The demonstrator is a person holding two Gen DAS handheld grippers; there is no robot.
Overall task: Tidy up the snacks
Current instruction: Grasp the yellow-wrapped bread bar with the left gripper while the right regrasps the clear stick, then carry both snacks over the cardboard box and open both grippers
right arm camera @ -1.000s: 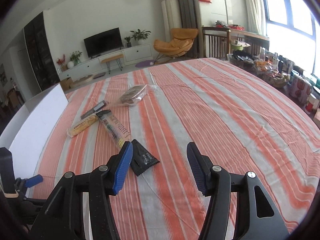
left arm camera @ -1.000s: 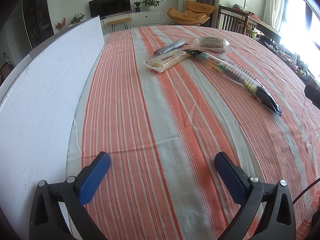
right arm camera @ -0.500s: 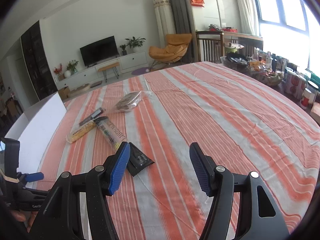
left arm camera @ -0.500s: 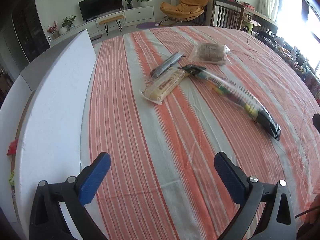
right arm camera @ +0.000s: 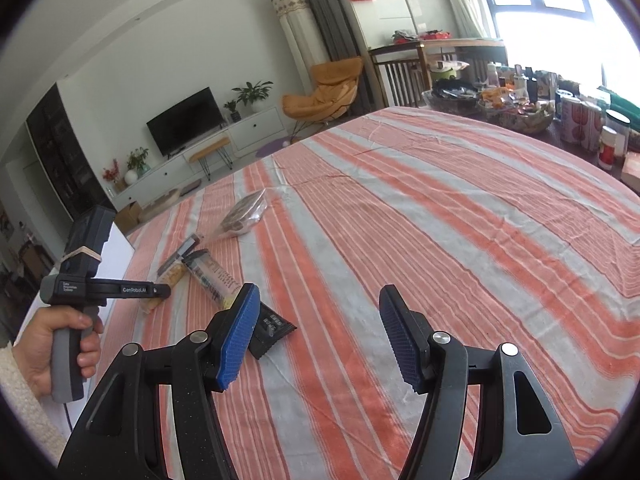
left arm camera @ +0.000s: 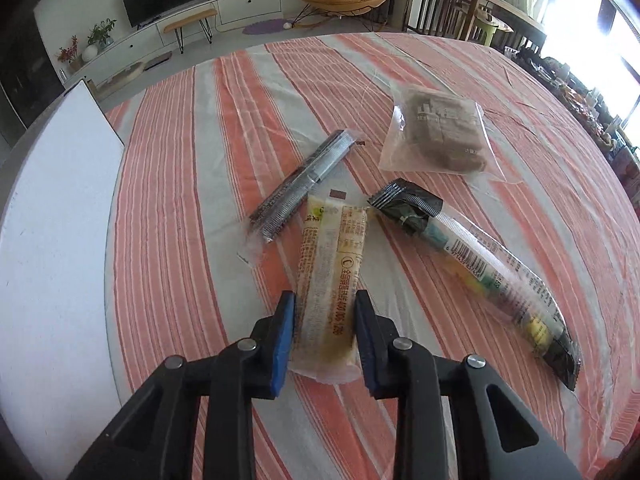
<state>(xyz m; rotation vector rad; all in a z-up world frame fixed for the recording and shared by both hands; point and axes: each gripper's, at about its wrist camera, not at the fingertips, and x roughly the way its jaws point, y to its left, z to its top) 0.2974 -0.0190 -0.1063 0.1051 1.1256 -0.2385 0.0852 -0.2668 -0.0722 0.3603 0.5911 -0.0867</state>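
A yellow snack bar in a clear wrapper lies on the striped tablecloth. My left gripper is closing on its near end, and both blue pads touch its sides. Beside the bar lie a dark striped stick pack, a clear bag of brown biscuits and a long tube pack with black ends. My right gripper hovers open over the cloth with nothing between its fingers. The tube pack's black end lies just behind its left pad.
A white board lies along the table's left edge. A person's hand holds the left gripper's handle. Baskets, jars and cans crowd a surface at the far right. Chairs and a TV unit stand beyond the table.
The left gripper has moved forward to the snacks, and its jaws have gone from wide open to closed around the yellow bar. The right gripper has rolled slightly and stays open.
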